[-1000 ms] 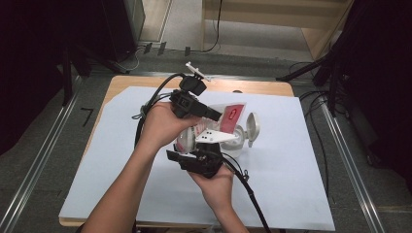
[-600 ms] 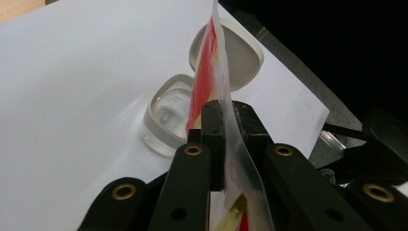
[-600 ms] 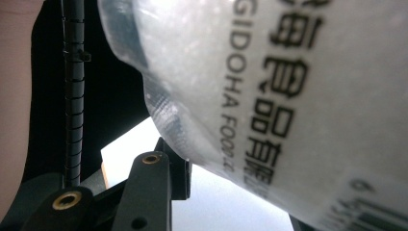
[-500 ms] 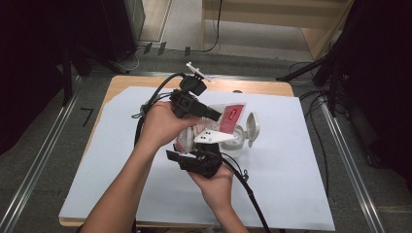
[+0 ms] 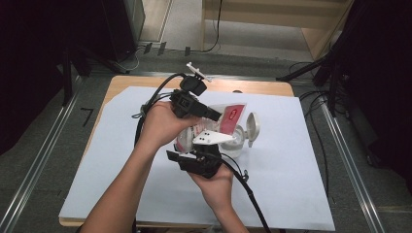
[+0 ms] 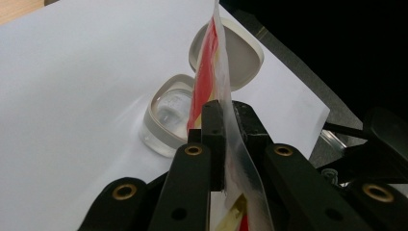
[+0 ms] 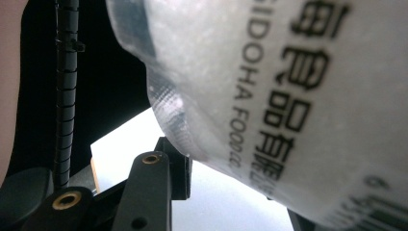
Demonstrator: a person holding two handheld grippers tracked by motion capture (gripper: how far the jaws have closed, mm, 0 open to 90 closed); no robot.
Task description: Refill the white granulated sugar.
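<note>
Clear plastic with a red panel: that is the pouch point(image 5: 221, 121) you hold up between both grippers, above the middle of the bench point(image 5: 291, 204). Your left gripper point(image 6: 223, 120) has its fingers point(image 6: 211, 139) pinched almost fully together on the pouch's flat upper edge; in the left gripper view the film stands edge-on between them, the red side to the left. Your right gripper point(image 5: 206, 148) comes in from below, and its fingers point(image 7: 175, 168) stand part way apart with the bulging lower body of the pouch, printed in black lettering, filling the space between them; one finger shows pressed against the film, the other is hidden behind the pouch. Just under and beyond the pouch sits a small clear jar point(image 5: 235, 143) on the bench, its hinged white lid point(image 5: 252, 127) tipped up and open. In the left gripper view the jar lies just left of the pouch's edge. The bench is wood, covered by a large white sheet point(image 5: 145, 194) that leaves a wooden strip bare along the far edge. Black cables point(image 5: 155, 97) trail from your grippers. Around the bench: grey floor point(image 5: 34, 160) with metal rails, dark curtains on both sides, and a pale wooden cabinet point(image 5: 272, 19) at the far end.
</note>
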